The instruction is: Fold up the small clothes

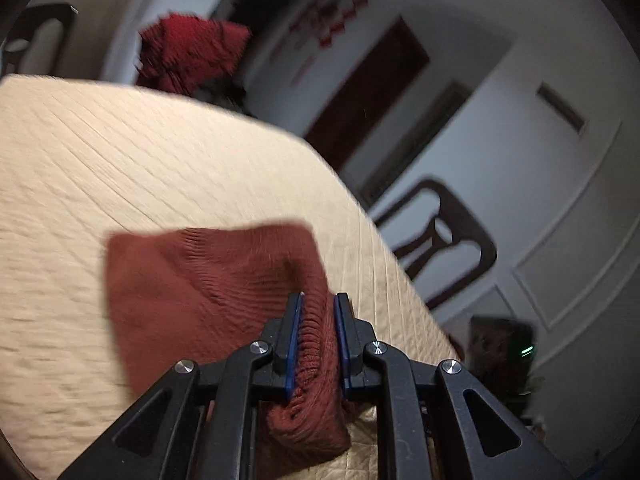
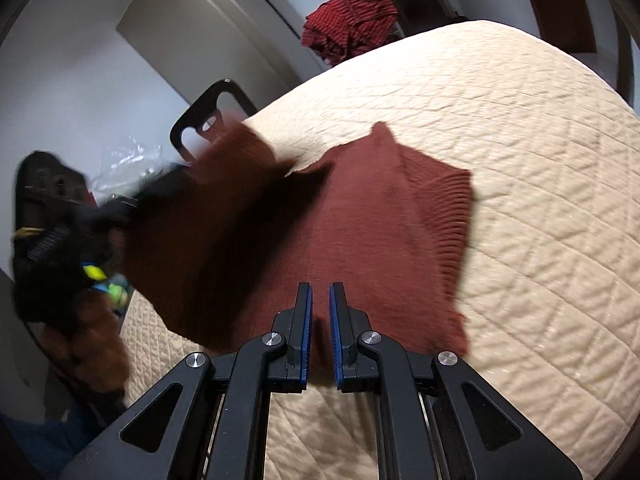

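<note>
A rust-brown knit garment [image 2: 360,216] lies on the cream quilted table cover [image 2: 520,160]. My left gripper [image 1: 318,300] is shut on a bunched ribbed edge of the knit garment [image 1: 200,280] and lifts it, so that side hangs raised and blurred at the left of the right wrist view, where the left gripper [image 2: 132,204] shows as a dark blur. My right gripper [image 2: 320,292] hovers just over the garment's near edge with its jaws nearly together and a narrow gap between them; whether any cloth is pinched is not clear.
A red and black striped cloth [image 2: 352,28] sits heaped past the table's far edge. Dark wooden chairs stand at the table's sides [image 1: 444,240] [image 2: 212,116]. The quilted cover [image 1: 120,160] stretches to the left. Walls and a door lie beyond.
</note>
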Motion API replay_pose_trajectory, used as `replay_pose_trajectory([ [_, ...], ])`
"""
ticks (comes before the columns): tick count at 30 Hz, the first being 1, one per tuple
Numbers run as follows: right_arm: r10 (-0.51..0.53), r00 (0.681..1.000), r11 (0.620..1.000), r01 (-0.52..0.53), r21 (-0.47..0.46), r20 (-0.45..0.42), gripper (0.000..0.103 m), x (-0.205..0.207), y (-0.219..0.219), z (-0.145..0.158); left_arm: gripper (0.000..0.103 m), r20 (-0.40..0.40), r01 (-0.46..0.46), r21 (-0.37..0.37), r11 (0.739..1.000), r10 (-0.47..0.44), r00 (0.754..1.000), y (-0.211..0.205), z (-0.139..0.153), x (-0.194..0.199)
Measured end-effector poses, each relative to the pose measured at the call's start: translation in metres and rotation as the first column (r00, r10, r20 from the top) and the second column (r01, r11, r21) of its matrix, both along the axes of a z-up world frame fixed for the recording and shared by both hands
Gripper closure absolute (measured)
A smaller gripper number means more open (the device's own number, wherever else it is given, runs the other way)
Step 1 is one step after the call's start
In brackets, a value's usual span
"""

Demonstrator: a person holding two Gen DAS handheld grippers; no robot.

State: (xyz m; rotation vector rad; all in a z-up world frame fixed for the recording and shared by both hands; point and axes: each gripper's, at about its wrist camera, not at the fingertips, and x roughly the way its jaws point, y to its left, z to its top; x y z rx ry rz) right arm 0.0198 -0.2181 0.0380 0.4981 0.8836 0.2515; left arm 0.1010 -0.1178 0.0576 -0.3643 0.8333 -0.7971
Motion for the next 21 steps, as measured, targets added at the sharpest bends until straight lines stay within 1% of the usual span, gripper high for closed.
replay_pose_trajectory([
  [2,-0.015,1.000,1.000,0.015,0.011,-0.004,0.094,-0.002,-0.006,-0.001,0.086,-0.058,0.052,0.023,0.998,-0.050,0.997,-0.018,-0.018,0.006],
  [3,-0.022,1.000,1.000,0.022,0.018,-0.008,0.092,-0.002,-0.009,-0.002,0.086,-0.082,0.068,0.024,0.997,-0.066,0.994,-0.023,-0.024,0.008],
  [4,-0.026,1.000,0.999,0.027,0.034,-0.012,0.088,-0.004,-0.012,-0.004,0.086,-0.082,0.074,0.021,0.997,-0.072,0.994,-0.023,-0.023,0.007],
  [6,-0.021,1.000,0.997,0.022,0.076,-0.008,0.080,-0.006,-0.016,-0.004,0.083,-0.041,0.081,-0.011,0.997,-0.082,0.996,-0.017,-0.010,0.000],
  [7,-0.015,1.000,0.995,0.015,0.100,-0.001,0.068,-0.006,-0.017,-0.004,0.076,-0.019,0.081,-0.029,0.996,-0.082,0.996,-0.011,-0.002,-0.007],
  [8,-0.009,1.000,0.992,0.008,0.126,0.006,0.056,-0.006,-0.018,-0.003,0.072,0.014,0.068,-0.042,0.997,-0.067,0.998,-0.002,0.008,-0.012],
  [9,-0.001,1.000,0.988,-0.001,0.158,0.013,0.054,-0.006,-0.019,-0.003,0.067,0.047,0.046,-0.037,0.998,-0.044,0.998,0.007,0.015,-0.014],
  [11,0.017,1.000,0.973,-0.022,0.230,0.024,0.054,-0.002,-0.018,-0.002,0.067,0.097,-0.031,0.011,0.999,0.029,0.995,0.023,0.023,-0.017],
  [13,0.040,0.999,0.961,-0.045,0.273,0.022,0.054,0.006,-0.014,-0.002,0.067,0.114,-0.095,0.058,0.994,0.088,0.990,0.038,0.023,-0.017],
  [14,0.054,0.998,0.958,-0.057,0.280,0.018,0.053,0.010,-0.012,-0.002,0.067,0.114,-0.122,0.083,0.989,0.112,0.987,0.044,0.019,-0.017],
  [15,0.071,0.997,0.956,-0.072,0.286,0.013,0.053,0.014,-0.008,-0.002,0.067,0.107,-0.141,0.104,0.984,0.130,0.986,0.054,0.012,-0.016],
  [18,0.113,0.993,0.941,-0.101,0.322,-0.018,0.053,0.030,0.001,-0.006,0.067,0.074,-0.176,0.151,0.973,0.166,0.983,0.067,-0.009,-0.019],
  [21,0.134,0.990,0.932,-0.108,0.345,-0.052,0.053,0.043,0.006,-0.012,0.067,0.043,-0.182,0.160,0.970,0.178,0.983,0.067,-0.026,-0.020],
])
